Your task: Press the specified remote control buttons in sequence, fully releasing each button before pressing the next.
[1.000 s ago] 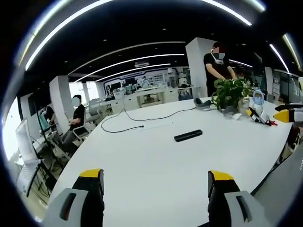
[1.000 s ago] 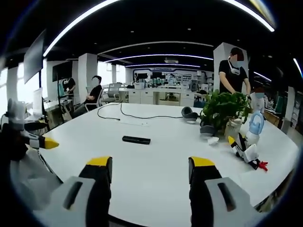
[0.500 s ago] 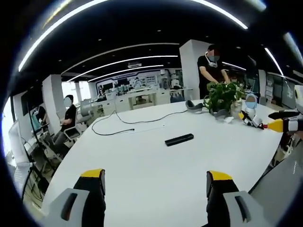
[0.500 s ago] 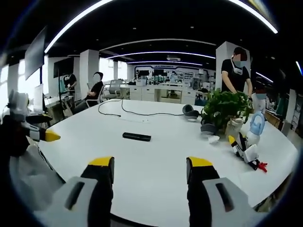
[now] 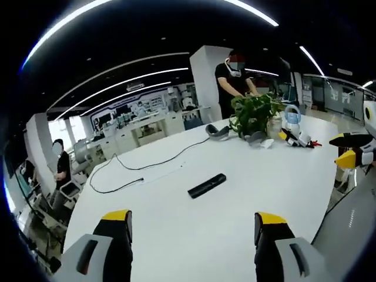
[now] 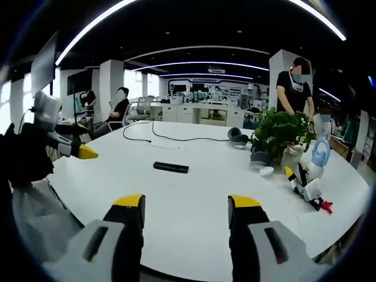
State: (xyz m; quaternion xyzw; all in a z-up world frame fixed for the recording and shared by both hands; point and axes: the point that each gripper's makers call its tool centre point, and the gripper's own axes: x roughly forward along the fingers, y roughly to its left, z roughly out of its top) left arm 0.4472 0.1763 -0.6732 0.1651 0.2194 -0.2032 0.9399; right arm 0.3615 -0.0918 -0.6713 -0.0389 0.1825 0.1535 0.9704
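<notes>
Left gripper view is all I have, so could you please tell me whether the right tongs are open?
Observer: Yes. In the right gripper view the right tongs stand open, with bare white table between the jaws.
Operator: Thank you. Where is the remote relative to them?
Observer: The black remote lies flat farther ahead, slightly left of that gap, untouched.
Operator: And how do my left tongs look from there?
Observer: The left tongs poke in from the left, yellow tip near the table edge, apart from the remote.
</notes>
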